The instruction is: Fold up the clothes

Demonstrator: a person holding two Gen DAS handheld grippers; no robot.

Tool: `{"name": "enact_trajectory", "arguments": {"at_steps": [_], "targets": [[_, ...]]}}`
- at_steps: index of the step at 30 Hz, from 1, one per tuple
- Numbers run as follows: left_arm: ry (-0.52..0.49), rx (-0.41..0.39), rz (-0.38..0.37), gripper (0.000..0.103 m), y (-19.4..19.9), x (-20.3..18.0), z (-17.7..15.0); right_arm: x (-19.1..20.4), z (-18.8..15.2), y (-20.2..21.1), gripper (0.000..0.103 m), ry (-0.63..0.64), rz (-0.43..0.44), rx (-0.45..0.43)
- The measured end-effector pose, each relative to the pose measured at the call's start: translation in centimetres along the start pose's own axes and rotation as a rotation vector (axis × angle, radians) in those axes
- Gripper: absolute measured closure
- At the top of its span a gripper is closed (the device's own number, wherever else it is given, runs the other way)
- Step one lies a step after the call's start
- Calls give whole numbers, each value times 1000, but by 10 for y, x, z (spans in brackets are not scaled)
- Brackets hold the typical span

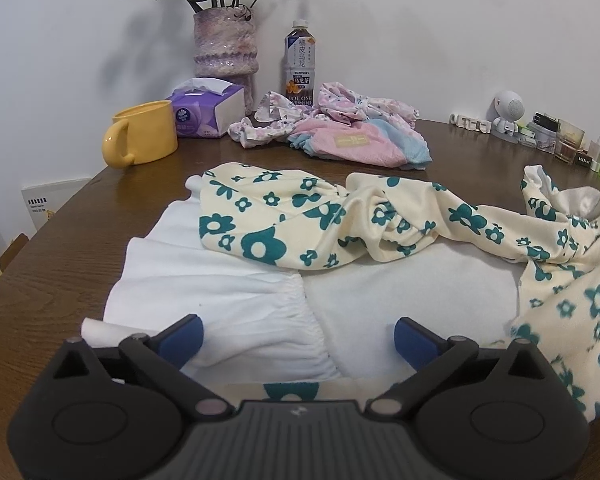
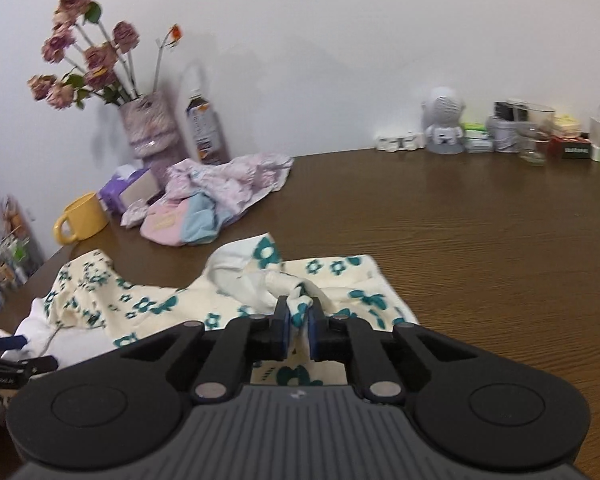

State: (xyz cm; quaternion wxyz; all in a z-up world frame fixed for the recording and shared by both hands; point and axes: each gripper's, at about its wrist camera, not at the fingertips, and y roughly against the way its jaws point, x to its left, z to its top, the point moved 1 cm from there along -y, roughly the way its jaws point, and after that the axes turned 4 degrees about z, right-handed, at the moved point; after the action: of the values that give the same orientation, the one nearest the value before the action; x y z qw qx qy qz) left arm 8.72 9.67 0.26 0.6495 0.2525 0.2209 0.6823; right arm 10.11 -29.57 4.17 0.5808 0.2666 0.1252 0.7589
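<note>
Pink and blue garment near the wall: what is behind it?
Behind the pink and blue garment lie crumpled floral clothes, then a tea bottle and flower vase by the wall. The bottle's base is covered.

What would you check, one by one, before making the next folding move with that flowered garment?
1. Right gripper pinches the flowered garment: ok, shut on a bunched fold.
2. Left gripper ready to grasp: ok, open above the white inside of the fabric, holding nothing.
3. Garment lies flat: not ok, a sleeve lies crumpled across the white lining.
4. Free table to the right: ok, bare wood there.
5. Yellow mug and tea bottle apart from the garment: ok, neither touches it.
6. Pink and blue clothes pile clear of the garment: ok, apart, though close.
</note>
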Motion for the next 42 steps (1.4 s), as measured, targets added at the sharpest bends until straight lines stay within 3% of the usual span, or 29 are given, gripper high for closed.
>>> {"name": "enact_trajectory", "arguments": {"at_steps": [11, 15, 20, 21, 23, 28, 34, 38, 42], "targets": [[-2, 2, 6, 0, 0, -1, 0, -27, -37, -6, 95, -141, -26, 43], [-4, 3, 8, 0, 0, -1, 0, -22, -41, -7, 92, -132, -36, 56], [-5, 4, 9, 0, 0, -2, 1, 3, -28, 14, 49, -47, -66, 13], [-6, 5, 9, 0, 0, -2, 1, 10, -24, 21, 44, -15, -71, -8], [-6, 9, 6, 0, 0, -1, 2, 25, -17, 31, 21, 63, -89, -39], [2, 9, -22, 1, 5, 5, 6, 62, -4, 38, 5, 237, -80, -48], [8, -27, -31, 2, 13, 20, 19, 102, -2, 10, 4, 385, -50, 12], [-76, -46, -57, 10, 10, 15, 35, 122, -12, -8, 4, 419, -14, 58], [-247, -71, -87, 12, 7, -6, 49, 131, -32, -18, 4, 416, -2, 114]]}}
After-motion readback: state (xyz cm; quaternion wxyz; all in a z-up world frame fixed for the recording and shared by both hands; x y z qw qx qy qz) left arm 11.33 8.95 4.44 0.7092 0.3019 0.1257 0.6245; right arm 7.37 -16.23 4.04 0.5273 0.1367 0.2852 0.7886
